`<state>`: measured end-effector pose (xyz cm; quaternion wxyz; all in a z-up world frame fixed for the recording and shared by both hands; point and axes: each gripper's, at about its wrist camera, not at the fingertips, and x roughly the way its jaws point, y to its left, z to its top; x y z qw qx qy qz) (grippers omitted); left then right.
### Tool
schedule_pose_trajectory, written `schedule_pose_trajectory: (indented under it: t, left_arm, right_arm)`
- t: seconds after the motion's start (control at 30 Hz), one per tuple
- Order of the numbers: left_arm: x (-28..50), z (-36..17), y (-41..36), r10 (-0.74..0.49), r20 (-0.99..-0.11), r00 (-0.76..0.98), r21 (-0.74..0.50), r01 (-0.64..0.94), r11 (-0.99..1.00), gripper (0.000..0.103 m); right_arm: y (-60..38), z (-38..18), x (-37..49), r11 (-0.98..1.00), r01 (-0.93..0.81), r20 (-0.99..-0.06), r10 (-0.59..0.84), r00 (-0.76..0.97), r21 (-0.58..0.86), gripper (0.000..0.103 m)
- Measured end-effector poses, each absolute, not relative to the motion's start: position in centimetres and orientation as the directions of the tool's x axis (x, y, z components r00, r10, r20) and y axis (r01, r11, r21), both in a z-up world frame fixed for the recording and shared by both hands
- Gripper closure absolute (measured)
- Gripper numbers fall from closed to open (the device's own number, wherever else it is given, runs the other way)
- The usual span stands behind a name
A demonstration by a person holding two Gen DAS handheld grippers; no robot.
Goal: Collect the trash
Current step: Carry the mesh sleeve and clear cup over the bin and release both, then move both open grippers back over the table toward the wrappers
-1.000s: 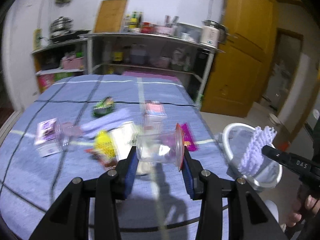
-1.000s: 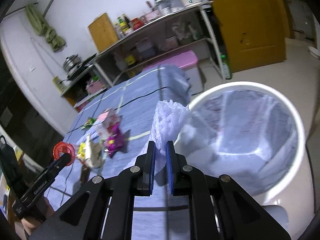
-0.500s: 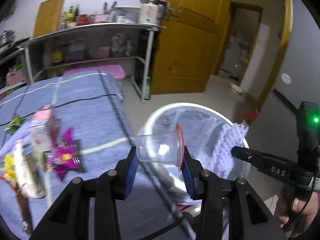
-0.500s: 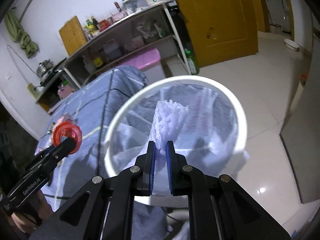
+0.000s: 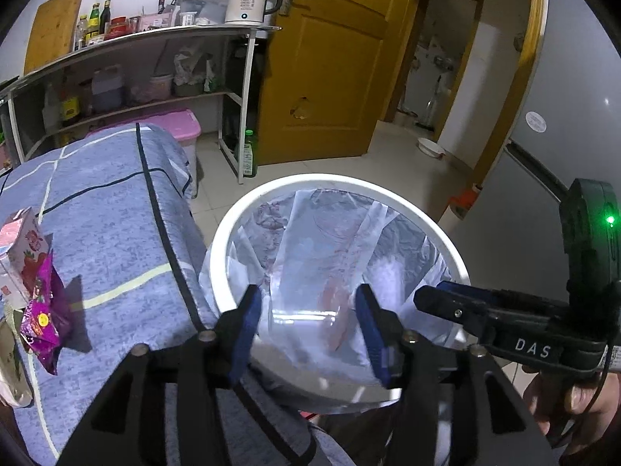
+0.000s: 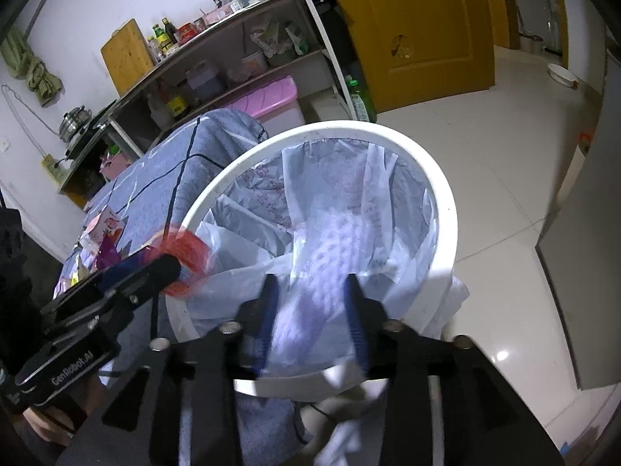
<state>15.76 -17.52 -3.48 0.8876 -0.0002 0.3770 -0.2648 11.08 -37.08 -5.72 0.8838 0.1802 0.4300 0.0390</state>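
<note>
A white round trash bin point(image 5: 248, 209) lined with a clear bag stands beside the bed; it also shows in the right wrist view point(image 6: 438, 178). My left gripper point(image 5: 306, 326) is open over the bin's near rim, with a blurred clear cup point(image 5: 310, 310) dropping between its jaws. In the right wrist view the cup's red rim point(image 6: 190, 256) blurs at the left gripper's tip. My right gripper point(image 6: 310, 310) is open above the bin, and the white foam net point(image 6: 333, 248) falls blurred into the bag.
The blue checked bed point(image 5: 108, 209) holds a purple wrapper point(image 5: 42, 322) and a pink carton point(image 5: 23, 248) at the left. A metal shelf point(image 5: 155, 39) with bottles and a kettle stands behind. A yellow door point(image 5: 330, 58) and tiled floor lie beyond the bin.
Both grippers opened over the bin. The clear cup left the left gripper and the foam net left the right gripper; both are dropping into the bag.
</note>
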Motion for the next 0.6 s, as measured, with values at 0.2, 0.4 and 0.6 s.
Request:
schedule_pose_trajectory:
  t: [0.2,0.4,0.6]
  left_arm:
    - [15.6,-3.3,-16.9,-0.468,-0.662,0.585,-0.209,0.455,0.865,0.046]
    - [14.8,-2.8,-15.4,-0.465,-0.646,0.605,-0.227,0.429,0.874,0.046]
    - [13.3,-2.3,-13.2,-0.441,-0.631,0.638,-0.226,0.393,0.891,0.046]
  right_arm:
    - [-37.2,-5.1,10.7,0.931,0.087,-0.728,0.216,0.65,0.354,0.06]
    - [-36.5,-3.9,10.0,0.935,0.055,-0.699,0.221,0.68,0.35,0.06]
    - [-34.6,-2.9,9.5,0.943,-0.008,-0.677,0.244,0.694,0.332,0.06]
